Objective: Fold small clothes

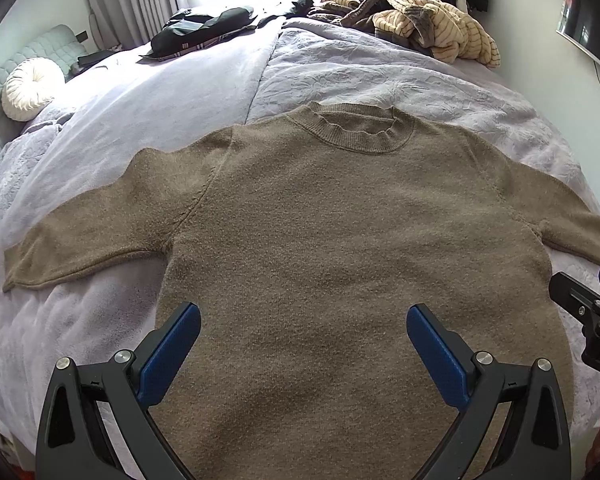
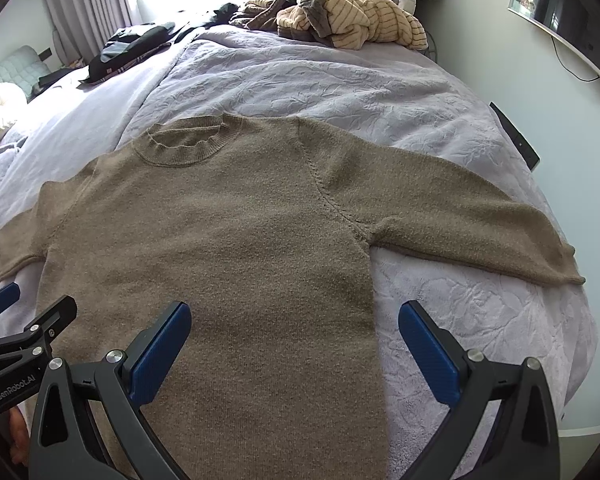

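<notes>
Both the left tool [image 1: 303,320] and right tool [image 2: 294,318] gape wide, empty, above the sweater [image 1: 340,240]; pinching the bed cover [image 2: 440,300] beneath could drag it along.

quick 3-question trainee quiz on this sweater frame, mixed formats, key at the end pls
1. True or false: the brown sweater lies spread flat on the lavender bedspread, both sleeves out to the sides.
2. Multiple choice: the left hand-held gripper is a) shut on the hem, b) open above the sweater's lower body, c) shut on a sleeve.
3. Fill in: the striped cream garment lies heaped at the bed's far ____ corner.

Key: 1 true. 2 b; the right hand-held gripper is open too, straddling the sweater's right edge. 3 right.
</notes>
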### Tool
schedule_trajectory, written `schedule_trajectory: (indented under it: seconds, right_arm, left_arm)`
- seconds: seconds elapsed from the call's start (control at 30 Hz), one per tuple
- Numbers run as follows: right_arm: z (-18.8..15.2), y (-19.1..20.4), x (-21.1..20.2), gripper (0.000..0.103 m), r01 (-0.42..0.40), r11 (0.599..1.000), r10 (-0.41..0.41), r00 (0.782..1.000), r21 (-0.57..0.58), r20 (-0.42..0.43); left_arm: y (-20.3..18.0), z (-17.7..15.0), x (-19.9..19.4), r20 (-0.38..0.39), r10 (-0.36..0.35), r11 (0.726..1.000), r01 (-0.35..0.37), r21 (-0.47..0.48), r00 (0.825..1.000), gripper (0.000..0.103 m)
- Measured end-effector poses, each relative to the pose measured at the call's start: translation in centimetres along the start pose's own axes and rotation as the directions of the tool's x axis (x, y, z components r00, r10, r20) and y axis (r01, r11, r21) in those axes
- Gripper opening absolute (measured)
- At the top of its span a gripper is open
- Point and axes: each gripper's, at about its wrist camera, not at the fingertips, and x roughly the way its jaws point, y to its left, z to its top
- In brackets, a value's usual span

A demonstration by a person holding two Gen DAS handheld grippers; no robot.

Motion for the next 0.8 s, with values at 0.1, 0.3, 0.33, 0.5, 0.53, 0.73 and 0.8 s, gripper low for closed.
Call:
schedule_trajectory:
  seconds: [0.1, 0.3, 0.33, 0.5, 0.53, 0.73, 0.8]
  right_arm:
    - [0.0, 0.1, 0.0, 0.103, -0.001, 1.000, 0.001, 1.000, 0.000, -0.002]
    - [0.0, 0.2, 0.1, 0.103, 0.001, 1.000, -0.001, 1.000, -0.001, -0.005]
    - [0.0, 0.2, 0.1, 0.103, 0.001, 1.000, -0.001, 1.000, -0.001, -0.005]
    - [0.0, 0.3, 0.2, 0.103, 0.004, 1.000, -0.004, 1.000, -0.003, -0.008]
    - [0.0, 0.4, 0.2, 0.103, 0.005, 1.000, -0.005, 1.000, -0.004, -0.009]
    - [0.1, 0.7, 0.6, 0.103, 0.011, 1.000, -0.011, 1.000, -0.007, -0.020]
    - [0.1, 0.7, 0.6, 0.103, 0.011, 1.000, -0.011, 1.000, -0.007, -0.023]
  left_arm:
    - [0.1, -0.1, 0.1, -0.004, -0.001, 1.000, 0.001, -0.003, 1.000, 0.103]
    - [0.1, -0.1, 0.2, -0.006, -0.003, 1.000, 0.003, -0.006, 1.000, 0.103]
    - [0.2, -0.1, 0.3, -0.007, -0.004, 1.000, 0.004, -0.008, 1.000, 0.103]
    - [0.6, 0.0, 0.7, -0.012, -0.006, 1.000, 0.006, -0.012, 1.000, 0.103]
    - [0.7, 0.0, 0.7, -0.013, -0.008, 1.000, 0.008, -0.013, 1.000, 0.103]
    - [0.9, 0.0, 1.0, -0.017, -0.012, 1.000, 0.012, -0.017, 1.000, 0.103]
    - [1.0, -0.1, 1.2, -0.021, -0.013, 1.000, 0.012, -0.019, 1.000, 0.103]
